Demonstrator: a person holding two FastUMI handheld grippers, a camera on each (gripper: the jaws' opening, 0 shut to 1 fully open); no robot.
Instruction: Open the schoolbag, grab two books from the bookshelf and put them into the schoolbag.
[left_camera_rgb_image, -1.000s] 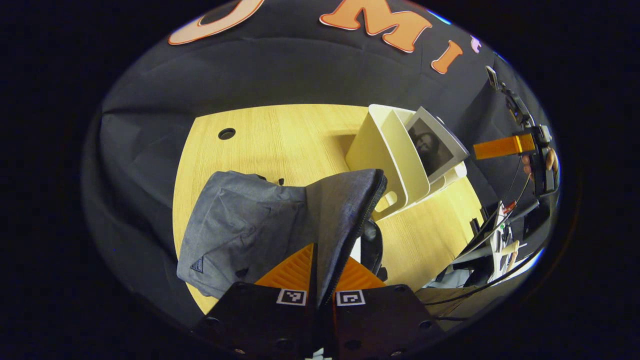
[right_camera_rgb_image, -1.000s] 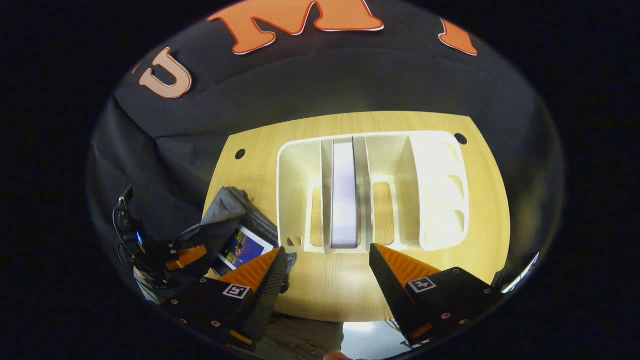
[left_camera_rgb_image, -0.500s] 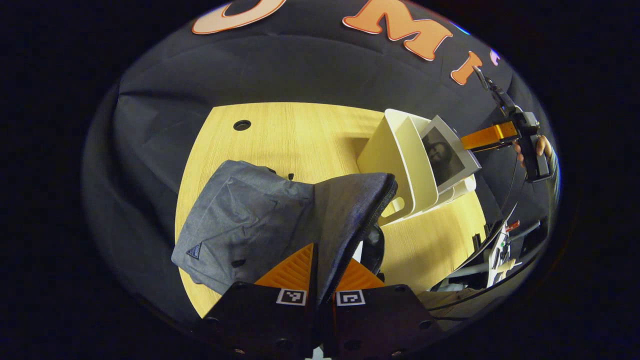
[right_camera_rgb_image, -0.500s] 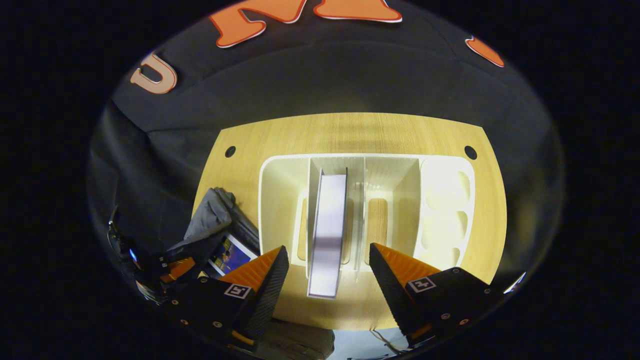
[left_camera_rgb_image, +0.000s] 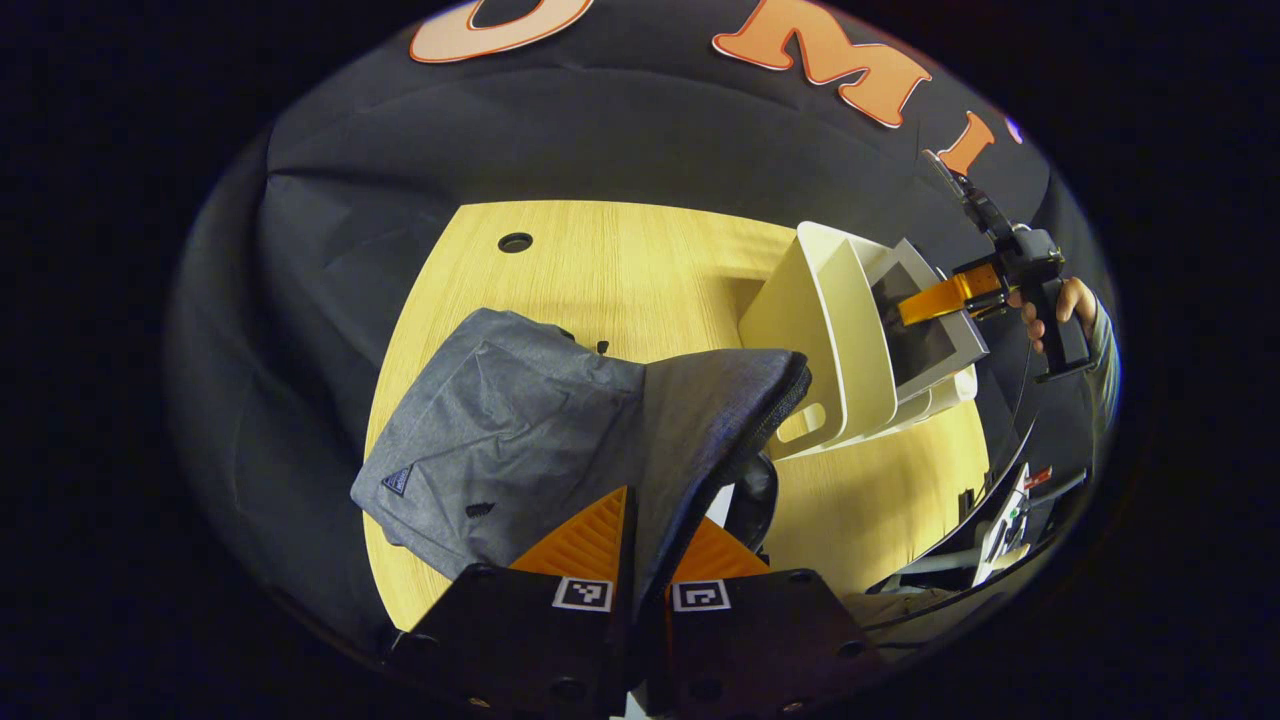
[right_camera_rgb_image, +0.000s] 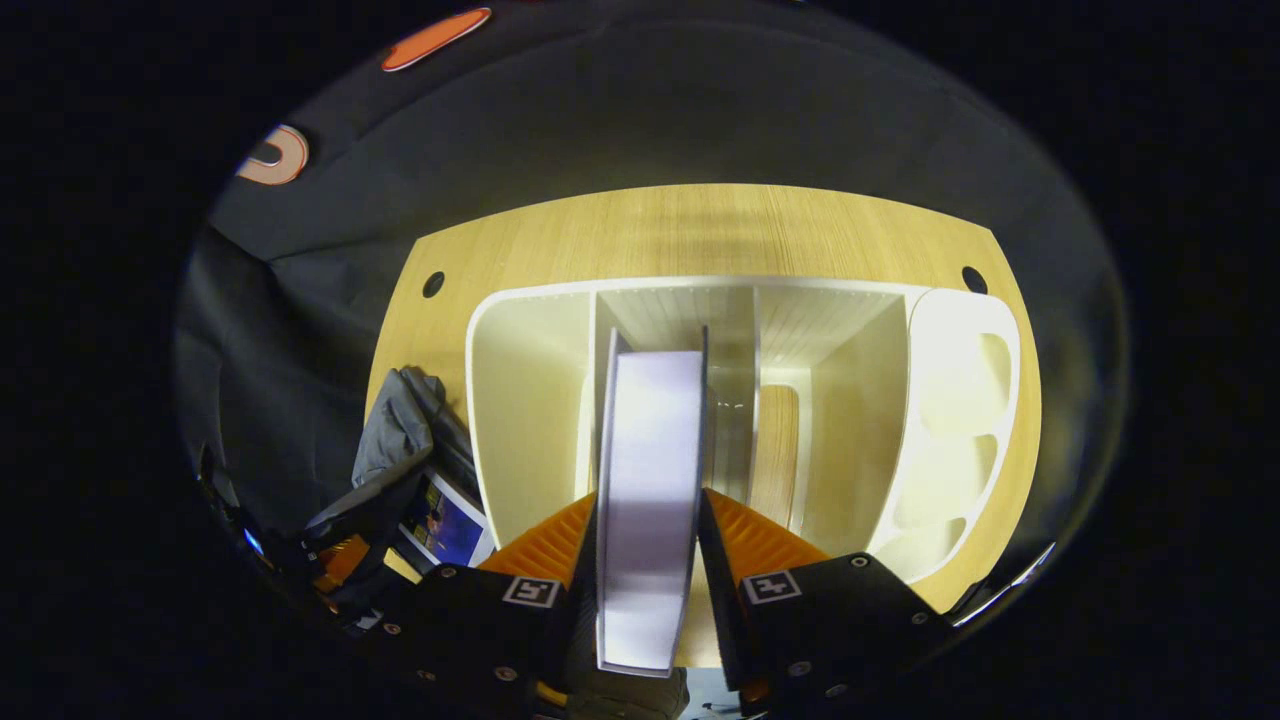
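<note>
One desk (right_camera_rgb_image: 700, 225), light wood grain, with two round cable holes near its far corners, backed by black cloth. One bookshelf (right_camera_rgb_image: 530, 400), a cream plastic rack, stands on the desk; it has four compartments divided by upright walls, and the rightmost outer wall has oval cut-outs. One schoolbag (left_camera_rgb_image: 520, 420), grey fabric, lies on the desk just left of the bookshelf; its zip edge is lifted and its mouth gapes toward the rack. Two books counted: one book (right_camera_rgb_image: 648, 500) stands upright in the second compartment from the left, white page edge facing the camera; a second book (right_camera_rgb_image: 447, 522), with a dark blue cover, lies inside the open schoolbag. Two grippers counted: the left hand-held gripper (left_camera_rgb_image: 640, 530) has its fingers drawn together on the raised flap of the schoolbag, the fabric pinched between them. The right hand-held gripper (right_camera_rgb_image: 648, 530) has its fingers closed against both covers of the upright book, low at the near end of the compartment. In the left gripper view the right hand-held gripper (left_camera_rgb_image: 935, 300) reaches into the bookshelf, carried by one hand (left_camera_rgb_image: 1060, 305) with a grey sleeve.
</note>
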